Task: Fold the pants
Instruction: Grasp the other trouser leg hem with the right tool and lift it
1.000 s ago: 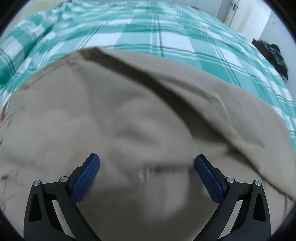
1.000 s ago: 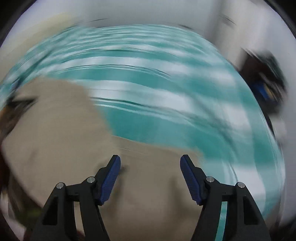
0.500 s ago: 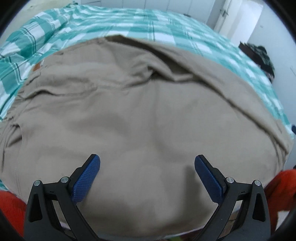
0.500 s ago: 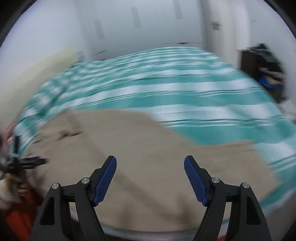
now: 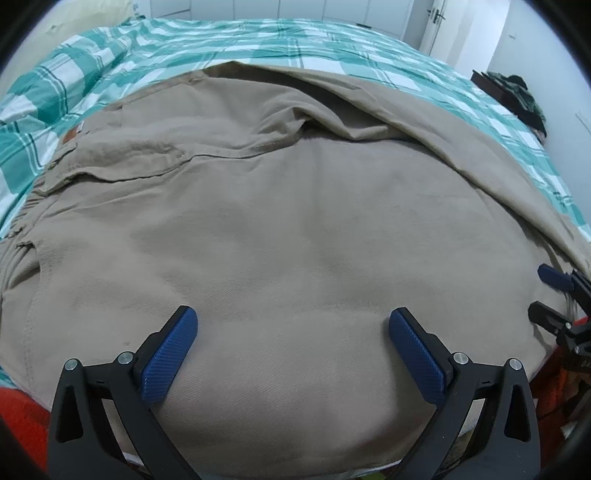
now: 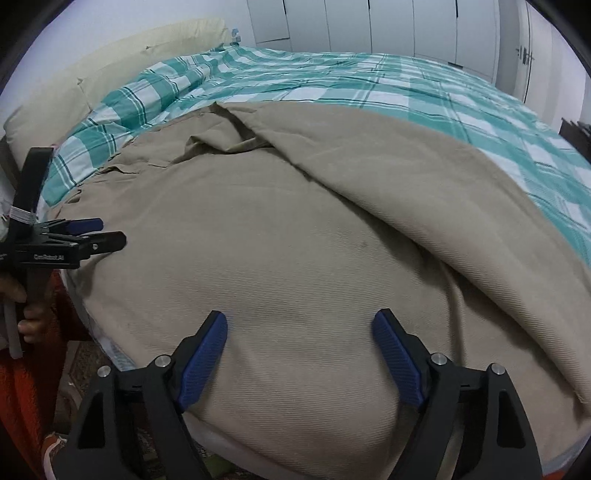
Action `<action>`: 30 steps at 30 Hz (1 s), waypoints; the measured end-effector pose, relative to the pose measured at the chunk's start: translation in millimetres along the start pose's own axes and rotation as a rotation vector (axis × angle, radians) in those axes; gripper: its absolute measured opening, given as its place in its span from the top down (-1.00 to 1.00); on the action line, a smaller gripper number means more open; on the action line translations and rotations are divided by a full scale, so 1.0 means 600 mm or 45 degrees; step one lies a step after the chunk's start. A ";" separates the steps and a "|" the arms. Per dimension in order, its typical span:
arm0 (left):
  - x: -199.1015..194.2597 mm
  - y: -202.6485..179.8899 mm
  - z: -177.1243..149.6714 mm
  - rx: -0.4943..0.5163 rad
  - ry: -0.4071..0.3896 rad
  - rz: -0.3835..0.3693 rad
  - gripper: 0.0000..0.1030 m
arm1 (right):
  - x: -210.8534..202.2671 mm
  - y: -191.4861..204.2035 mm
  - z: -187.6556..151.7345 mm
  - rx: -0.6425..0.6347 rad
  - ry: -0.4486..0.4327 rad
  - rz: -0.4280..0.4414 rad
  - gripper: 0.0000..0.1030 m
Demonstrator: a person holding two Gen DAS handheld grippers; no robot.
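Khaki pants (image 5: 288, 229) lie spread on a bed, waistband with a small leather patch (image 5: 72, 133) at the left, one leg folded over the other along the far side. My left gripper (image 5: 293, 332) is open and empty above the near part of the pants. My right gripper (image 6: 299, 339) is open and empty above the leg end (image 6: 295, 258). Each gripper shows in the other's view, the right one (image 5: 554, 291) at the right edge and the left one (image 6: 96, 230) at the left.
A teal and white checked bedsheet (image 5: 332, 48) covers the bed (image 6: 369, 74) beyond the pants. A cream headboard (image 6: 110, 66) stands at the left, white wardrobe doors (image 6: 369, 26) behind. Dark clutter (image 5: 517, 96) sits at the far right. Orange fabric (image 5: 22, 417) lies below the bed edge.
Both grippers have pulled back toward the near bed edge and steadied. More of the pants shows now. Both jaws stay open.
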State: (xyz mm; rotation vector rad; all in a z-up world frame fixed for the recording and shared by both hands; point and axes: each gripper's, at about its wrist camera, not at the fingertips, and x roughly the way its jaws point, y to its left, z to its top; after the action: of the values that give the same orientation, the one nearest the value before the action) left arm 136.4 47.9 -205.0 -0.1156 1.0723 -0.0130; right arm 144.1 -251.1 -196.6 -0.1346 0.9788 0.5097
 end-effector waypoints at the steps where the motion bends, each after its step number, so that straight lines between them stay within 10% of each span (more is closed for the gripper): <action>1: 0.001 -0.001 0.000 0.000 0.005 0.000 -0.99 | -0.001 0.001 -0.002 -0.004 -0.007 -0.003 -0.60; 19: 0.008 -0.008 -0.003 0.044 0.005 0.040 -0.99 | -0.037 0.013 0.002 -0.003 -0.060 -0.009 -0.62; 24: 0.009 -0.011 -0.003 0.041 0.000 0.044 -0.99 | -0.087 -0.098 -0.005 0.567 -0.163 0.196 -0.62; 27: 0.008 -0.009 -0.004 0.041 -0.002 0.039 -0.99 | -0.095 -0.177 -0.040 0.903 -0.177 0.277 -0.08; 30: 0.009 -0.011 -0.004 0.040 -0.006 0.046 -0.99 | -0.127 -0.227 -0.063 1.115 -0.260 0.161 -0.09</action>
State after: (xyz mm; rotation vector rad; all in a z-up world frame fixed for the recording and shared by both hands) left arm 137.4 40.8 -210.0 -0.0675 1.0690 0.0031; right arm 145.3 -409.9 -170.9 0.7532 0.9364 0.1683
